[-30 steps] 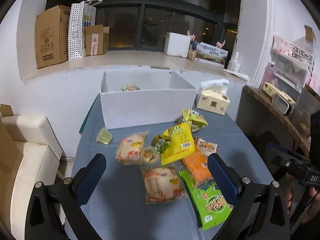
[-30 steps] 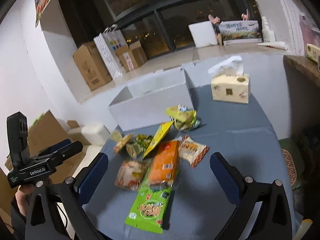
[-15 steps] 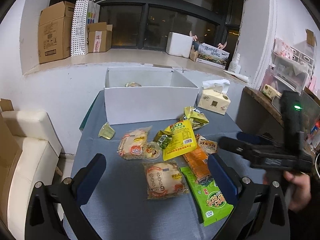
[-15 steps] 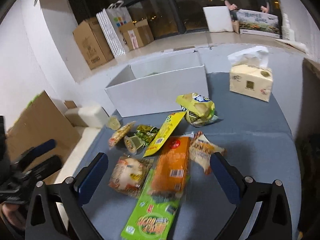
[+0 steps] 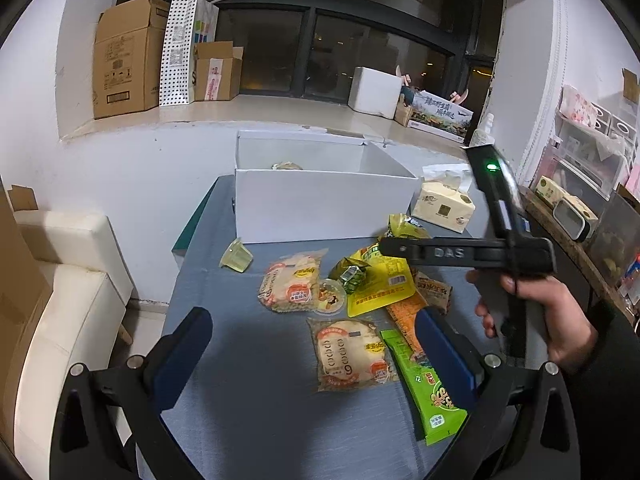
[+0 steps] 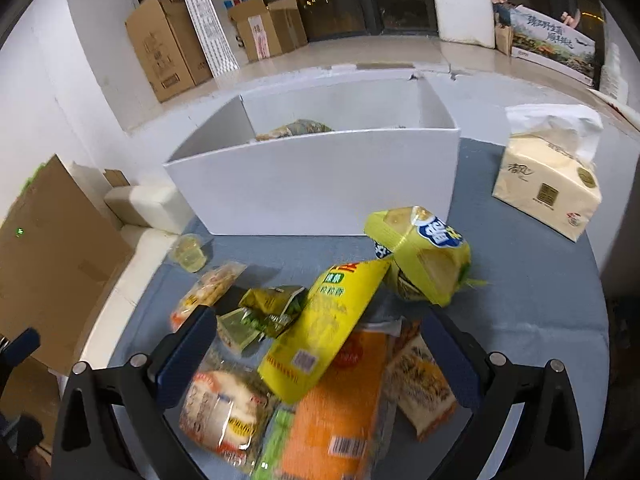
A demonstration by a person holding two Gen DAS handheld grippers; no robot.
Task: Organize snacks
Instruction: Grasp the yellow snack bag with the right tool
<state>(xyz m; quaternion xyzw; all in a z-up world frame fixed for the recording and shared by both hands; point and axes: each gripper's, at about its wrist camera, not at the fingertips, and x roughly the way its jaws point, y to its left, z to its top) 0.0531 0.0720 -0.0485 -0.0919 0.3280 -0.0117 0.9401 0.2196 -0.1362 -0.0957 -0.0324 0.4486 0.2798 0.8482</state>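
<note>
A heap of snack packets lies on the grey-blue table (image 5: 248,380) in front of an open white box (image 5: 320,208) (image 6: 312,184). One packet (image 6: 296,128) lies inside the box. The heap holds a flat yellow packet (image 6: 324,328), a puffy yellow bag (image 6: 424,256), an orange packet (image 6: 336,412), a green packet (image 5: 428,388) and two bread packets (image 5: 352,356) (image 5: 292,286). A jelly cup (image 5: 238,258) sits apart on the left. My left gripper (image 5: 312,316) is open over the near bread packet. My right gripper (image 6: 318,320) (image 5: 386,246) is open, low above the flat yellow packet.
A tissue box (image 6: 548,196) stands to the right of the white box. A white sofa (image 5: 68,280) is beside the table's left edge. A wooden side table (image 5: 560,232) with clutter is on the right. Cardboard boxes (image 5: 124,52) line the window ledge behind.
My right gripper has moved forward and down over the snack heap, now reaching across the left wrist view. The left gripper stayed nearly in place, still open.
</note>
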